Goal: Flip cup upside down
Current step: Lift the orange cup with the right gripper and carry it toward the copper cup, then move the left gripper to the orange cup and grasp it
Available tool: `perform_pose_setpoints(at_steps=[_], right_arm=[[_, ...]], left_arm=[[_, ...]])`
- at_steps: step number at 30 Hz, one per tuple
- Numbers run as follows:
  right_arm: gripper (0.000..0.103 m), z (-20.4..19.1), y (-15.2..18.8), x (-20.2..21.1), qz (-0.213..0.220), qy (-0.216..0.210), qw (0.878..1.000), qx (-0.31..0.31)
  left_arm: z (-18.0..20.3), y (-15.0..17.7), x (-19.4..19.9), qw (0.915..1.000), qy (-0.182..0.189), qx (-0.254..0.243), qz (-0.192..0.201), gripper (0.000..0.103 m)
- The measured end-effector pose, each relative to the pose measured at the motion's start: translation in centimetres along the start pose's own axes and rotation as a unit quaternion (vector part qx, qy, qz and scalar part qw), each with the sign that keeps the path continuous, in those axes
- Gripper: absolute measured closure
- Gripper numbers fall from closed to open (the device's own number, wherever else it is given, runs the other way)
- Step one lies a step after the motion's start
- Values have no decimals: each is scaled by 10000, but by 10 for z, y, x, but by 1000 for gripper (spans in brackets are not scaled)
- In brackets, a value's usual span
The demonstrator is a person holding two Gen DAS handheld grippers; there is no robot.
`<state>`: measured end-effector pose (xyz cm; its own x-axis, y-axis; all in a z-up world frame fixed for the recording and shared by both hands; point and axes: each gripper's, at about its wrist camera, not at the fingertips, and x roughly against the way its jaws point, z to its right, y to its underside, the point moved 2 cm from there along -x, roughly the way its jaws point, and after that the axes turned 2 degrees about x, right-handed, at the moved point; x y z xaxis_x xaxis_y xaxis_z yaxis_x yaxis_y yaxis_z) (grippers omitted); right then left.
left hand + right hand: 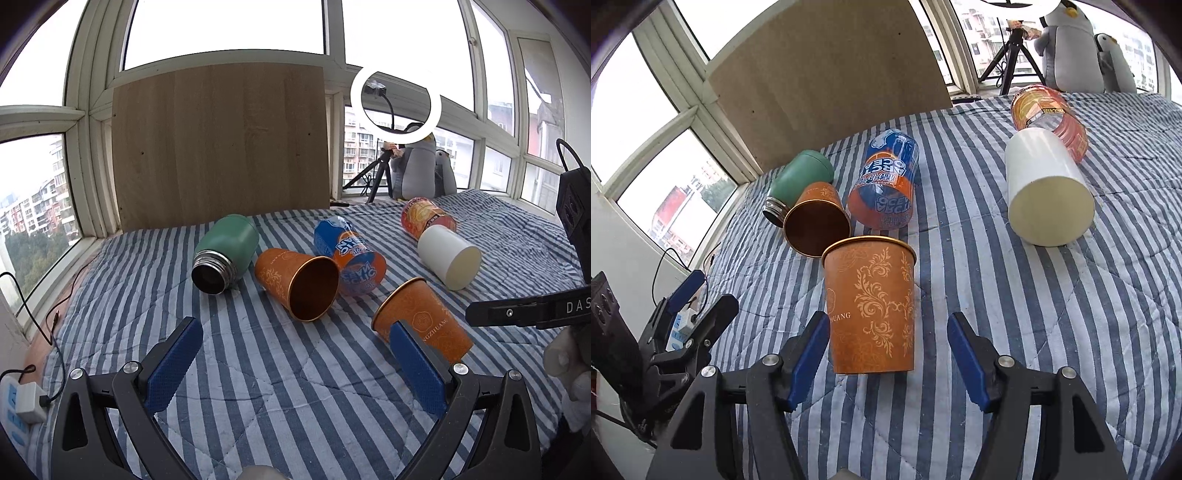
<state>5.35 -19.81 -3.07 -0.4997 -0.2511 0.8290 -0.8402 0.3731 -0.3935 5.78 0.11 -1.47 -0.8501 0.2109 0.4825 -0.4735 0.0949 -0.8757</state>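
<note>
Sweeping left to right across the striped quilt (1015, 314): the left gripper (295, 354) is hanging wide open over bare cloth, gripping nothing; the orange cup (871, 310) is lying on its side just ahead of the right gripper (886, 347), base toward the fingers, rim pointing away – its long axis running straight along the reach; those fingers are spread open on either side of it, not touching; the right hand is plainly nearer – likely the one to close.
</note>
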Motion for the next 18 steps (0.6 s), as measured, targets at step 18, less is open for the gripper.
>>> perform_pose_setpoints(at_steps=[18], right_arm=[[40, 80, 43, 72, 1336, 729, 9880, 259]], left_arm=[[130, 30, -18, 9967, -182, -538, -589, 1]])
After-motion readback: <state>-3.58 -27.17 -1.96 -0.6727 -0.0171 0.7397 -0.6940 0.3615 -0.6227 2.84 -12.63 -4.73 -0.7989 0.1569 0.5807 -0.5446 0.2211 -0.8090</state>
